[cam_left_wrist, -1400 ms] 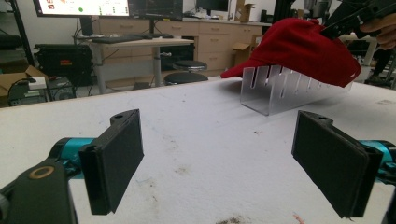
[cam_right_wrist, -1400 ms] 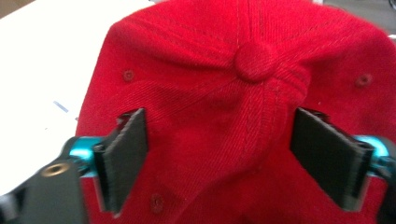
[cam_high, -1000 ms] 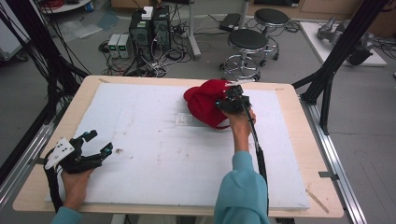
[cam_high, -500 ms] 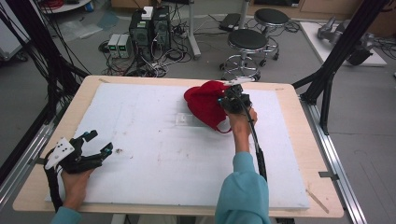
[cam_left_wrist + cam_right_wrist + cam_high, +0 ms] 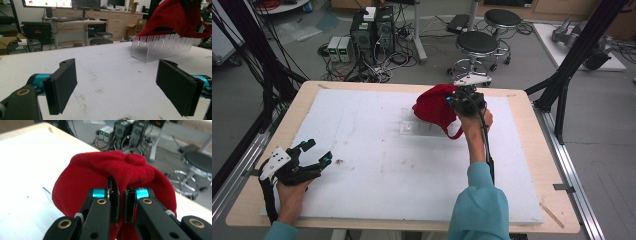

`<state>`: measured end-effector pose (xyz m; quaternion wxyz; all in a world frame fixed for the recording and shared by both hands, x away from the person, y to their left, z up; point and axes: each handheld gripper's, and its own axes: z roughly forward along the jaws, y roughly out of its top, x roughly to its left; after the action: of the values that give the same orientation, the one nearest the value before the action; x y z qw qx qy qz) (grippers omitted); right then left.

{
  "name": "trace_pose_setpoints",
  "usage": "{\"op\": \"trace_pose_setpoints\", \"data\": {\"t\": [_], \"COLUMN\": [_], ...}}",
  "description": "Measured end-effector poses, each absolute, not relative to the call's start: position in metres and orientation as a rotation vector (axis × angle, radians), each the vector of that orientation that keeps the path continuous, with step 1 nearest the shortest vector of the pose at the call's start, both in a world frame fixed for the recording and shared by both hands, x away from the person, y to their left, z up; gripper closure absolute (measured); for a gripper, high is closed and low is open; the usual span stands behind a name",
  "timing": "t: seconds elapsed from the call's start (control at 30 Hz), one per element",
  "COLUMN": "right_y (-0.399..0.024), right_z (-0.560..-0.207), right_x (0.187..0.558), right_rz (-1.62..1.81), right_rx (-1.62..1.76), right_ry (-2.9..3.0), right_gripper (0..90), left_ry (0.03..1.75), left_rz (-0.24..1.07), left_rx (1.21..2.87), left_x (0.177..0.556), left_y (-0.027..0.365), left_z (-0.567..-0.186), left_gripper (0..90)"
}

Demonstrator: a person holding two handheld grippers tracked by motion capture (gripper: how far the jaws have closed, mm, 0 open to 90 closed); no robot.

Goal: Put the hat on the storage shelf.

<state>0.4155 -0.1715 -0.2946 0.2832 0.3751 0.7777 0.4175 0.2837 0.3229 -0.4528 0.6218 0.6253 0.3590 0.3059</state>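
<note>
High view: cap pinched by right gripper, over the rack

High view has the right gripper [image 5: 466, 101] at about 1 o'clock on the table [image 5: 522, 165], jaws pressed together on a fold of the red cap [image 5: 434, 107]. Right gripper view confirms it: cap fabric clamped between the two pads, crown and top button bunched just beyond them.

Cap is off the foam, hanging over the clear slotted rack [image 5: 417, 127] near table centre. Left gripper view shows the cap [image 5: 175, 17] above the rack [image 5: 160, 47], lower edge at or just on the slot tops; contact can't be told. Strap loop dangles on the person's side.

Key relation: the rack's long axis runs roughly 9-to-3 across the table, and the cap sits over its 3 o'clock end, straight below and toward 9 from the right gripper. Likely next move is a short drop or a slide along that axis.

Left gripper [image 5: 312, 160] is parked at 8 o'clock, jaws spread wide, empty, well apart from the cap. Right hand is far nearer.
</note>
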Motion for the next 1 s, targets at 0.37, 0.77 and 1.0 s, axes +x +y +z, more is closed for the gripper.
{"op": "trace_pose_setpoints", "data": {"t": [0.37,0.77,1.0], "right_y": [-0.162,-0.157,-0.148], "right_z": [-0.259,-0.235,-0.231], "right_x": [0.403,0.388,0.380], "right_rz": [1.228,1.380,1.415], "right_rx": [0.829,0.598,0.511], "right_ry": [2.109,2.191,2.254], "right_gripper": [87.2,87.1,87.1], "left_ry": [0.823,0.795,0.762], "left_rz": [0.659,0.604,0.554], "left_rx": [1.491,1.561,1.608], "left_x": [0.287,0.288,0.291], "left_y": [0.325,0.327,0.321], "left_z": [-0.448,-0.424,-0.401], "left_gripper": [16.4,16.0,16.0]}}
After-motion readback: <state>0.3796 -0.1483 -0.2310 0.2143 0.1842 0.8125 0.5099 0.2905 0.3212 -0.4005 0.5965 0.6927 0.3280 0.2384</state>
